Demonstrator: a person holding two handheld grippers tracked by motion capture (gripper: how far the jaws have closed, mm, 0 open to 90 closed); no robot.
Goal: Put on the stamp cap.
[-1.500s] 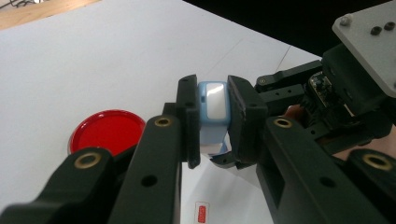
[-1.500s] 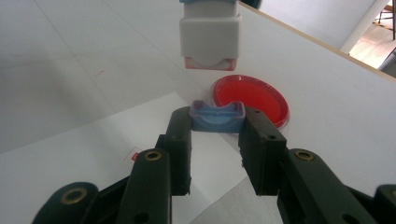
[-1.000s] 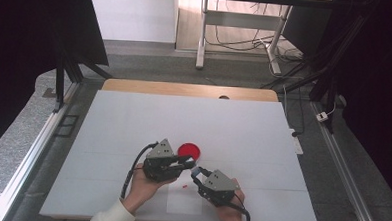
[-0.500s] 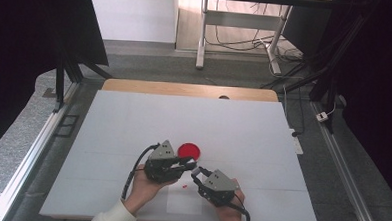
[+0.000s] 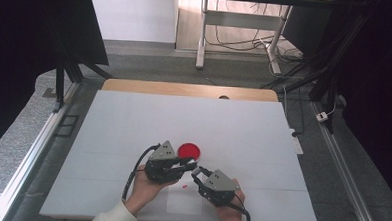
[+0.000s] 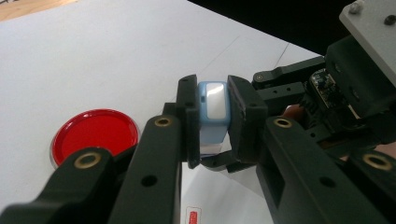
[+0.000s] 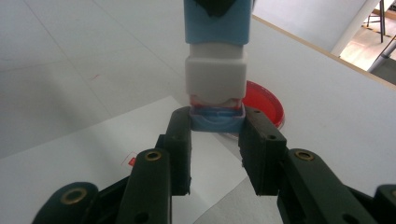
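Nothing has shifted since the earlier frames: both hands stay put above the near middle of the white table. The left gripper is clamped on the light-blue plastic body of a small stamp, while the right gripper pinches its blue end cap, probably to pull the two apart. Just beyond sits a round red ink-pad dish, and a white paper sheet lies beneath. Open tabletop surrounds them, its edges well away.
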